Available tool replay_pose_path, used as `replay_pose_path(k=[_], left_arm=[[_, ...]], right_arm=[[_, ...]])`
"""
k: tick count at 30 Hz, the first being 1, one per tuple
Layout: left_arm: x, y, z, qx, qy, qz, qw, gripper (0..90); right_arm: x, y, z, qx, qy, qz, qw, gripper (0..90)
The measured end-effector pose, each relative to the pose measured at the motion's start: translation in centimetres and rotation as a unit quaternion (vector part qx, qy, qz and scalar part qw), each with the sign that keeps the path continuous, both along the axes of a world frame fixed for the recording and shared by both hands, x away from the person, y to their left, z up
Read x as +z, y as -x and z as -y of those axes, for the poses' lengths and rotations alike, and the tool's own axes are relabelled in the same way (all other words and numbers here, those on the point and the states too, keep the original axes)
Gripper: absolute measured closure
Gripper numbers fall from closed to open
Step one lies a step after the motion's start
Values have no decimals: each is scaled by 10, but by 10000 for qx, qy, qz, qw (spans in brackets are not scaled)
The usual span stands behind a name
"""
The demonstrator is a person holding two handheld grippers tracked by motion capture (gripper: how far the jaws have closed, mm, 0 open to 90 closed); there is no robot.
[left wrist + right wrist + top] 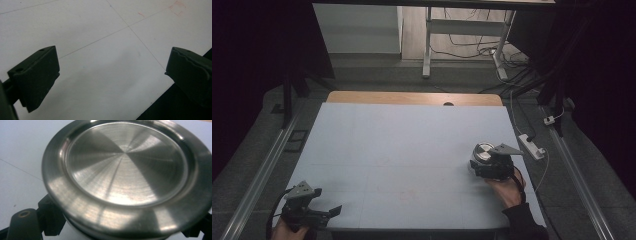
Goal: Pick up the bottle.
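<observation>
Table (pixel 402 145): a pale sheet covers the top; a wooden strip shows along the far edge, upper centre of the high view. Faint lines cross the sheet, and a small reddish mark sits at lower centre.

Lid (pixel 482 151): a round brushed-steel lid with a broad flat rim and a sunken centre. In the high view it sits at right of centre, near the sheet's right edge. In the right gripper view (pixel 125 170) it takes up most of the frame, tilted slightly toward the camera, with a white body just visible under its rim at the bottom edge.

Right gripper (pixel 493 165): in the high view it is at lower right, held by a hand with a dark sleeve. Its jaws are drawn in narrow and clamp the thing under the lid from both sides; the black jaws show at the lower left and lower right corners of the right gripper view.

Left gripper (pixel 319 214): at the lower left corner of the high view, over the sheet's near edge. Jaws stand wide apart, with nothing between them; bare sheet lies below.

Separation: the left gripper is well apart from the lid.
</observation>
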State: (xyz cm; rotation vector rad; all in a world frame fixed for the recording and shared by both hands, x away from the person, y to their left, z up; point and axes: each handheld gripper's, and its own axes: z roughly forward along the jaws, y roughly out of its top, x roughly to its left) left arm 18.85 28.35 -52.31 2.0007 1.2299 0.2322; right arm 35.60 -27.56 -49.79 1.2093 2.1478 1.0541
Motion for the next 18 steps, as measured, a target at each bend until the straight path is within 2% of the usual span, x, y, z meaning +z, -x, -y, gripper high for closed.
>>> replay_pose_path(k=[10,18], left_arm=[[0,0,0,-2,16,-7,10000,0],[0,0,0,5,18,-5,10000,0]], right_arm=[[10,5,-6,141,-23,118,9998,147],[18,11,-20,430,-118,220,9988,147]])
